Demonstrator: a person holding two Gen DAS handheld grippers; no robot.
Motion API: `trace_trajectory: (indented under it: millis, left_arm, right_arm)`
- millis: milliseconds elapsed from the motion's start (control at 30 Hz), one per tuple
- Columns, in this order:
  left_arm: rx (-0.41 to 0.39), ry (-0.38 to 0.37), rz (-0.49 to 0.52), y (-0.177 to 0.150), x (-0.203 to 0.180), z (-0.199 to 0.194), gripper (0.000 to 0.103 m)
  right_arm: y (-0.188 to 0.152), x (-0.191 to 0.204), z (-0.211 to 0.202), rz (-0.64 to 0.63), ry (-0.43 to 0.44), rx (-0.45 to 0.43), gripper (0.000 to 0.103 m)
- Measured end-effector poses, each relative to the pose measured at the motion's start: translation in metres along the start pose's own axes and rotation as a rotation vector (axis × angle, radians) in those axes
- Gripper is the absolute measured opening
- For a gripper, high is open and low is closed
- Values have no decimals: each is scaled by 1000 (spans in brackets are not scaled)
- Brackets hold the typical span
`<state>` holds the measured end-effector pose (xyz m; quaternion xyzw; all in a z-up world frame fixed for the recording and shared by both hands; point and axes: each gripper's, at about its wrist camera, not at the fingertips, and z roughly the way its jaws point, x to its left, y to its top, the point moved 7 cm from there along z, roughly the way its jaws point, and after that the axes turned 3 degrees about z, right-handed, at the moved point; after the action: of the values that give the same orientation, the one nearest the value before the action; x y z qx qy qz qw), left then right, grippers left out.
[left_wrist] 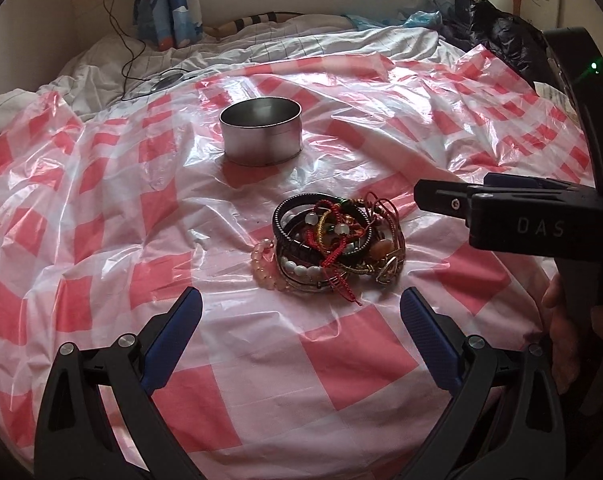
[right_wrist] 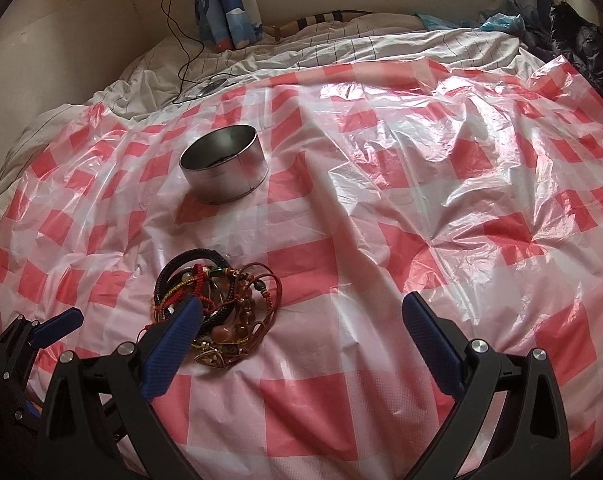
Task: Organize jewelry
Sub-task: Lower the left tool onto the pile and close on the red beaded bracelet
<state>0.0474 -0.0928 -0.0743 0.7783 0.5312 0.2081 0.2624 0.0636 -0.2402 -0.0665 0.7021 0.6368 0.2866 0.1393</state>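
Because the bracelet heap (left_wrist: 333,246) at frame centre is tangled, either wide-open, empty tongs (left (left_wrist: 301,312), right (right_wrist: 301,316)) risks dragging several pieces toward the tin (left_wrist: 261,130).

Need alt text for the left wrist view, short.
A tangled pile of bracelets lies on a red-and-white checked plastic sheet spread over a bed, just ahead of the open left gripper. A round metal tin stands farther back, and the right gripper reaches in from the right.

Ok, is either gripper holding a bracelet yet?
No: left gripper and right gripper are both open and empty, and the jewelry pile lies untouched on the checked sheet.
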Motion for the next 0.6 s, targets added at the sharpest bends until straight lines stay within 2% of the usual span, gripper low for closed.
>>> trace_trajectory:
  millis: [100, 167, 233, 367, 500, 600]
  left_arm:
    - [-1, -52, -18, 0, -2, 1, 95]
    - [2, -89, -25, 0, -5, 3, 88]
    - [19, -94, -23, -1, -8, 7, 81]
    - [20, -86, -7, -2, -13, 8, 75]
    - [31, -106, -8, -3, -15, 10, 59]
    - [39, -148, -11, -4, -19, 11, 43]
  right_arm:
    - [1, -2, -1, 6, -3, -12, 96]
    - [2, -5, -3, 22, -1, -22, 96]
    - [3, -9, -6, 45, 4, -34, 96]
    - [5, -18, -6, 97, 20, -37, 96]
    - [6, -22, -7, 114, 29, -36, 96]
    - [6, -23, -7, 112, 28, -37, 96]
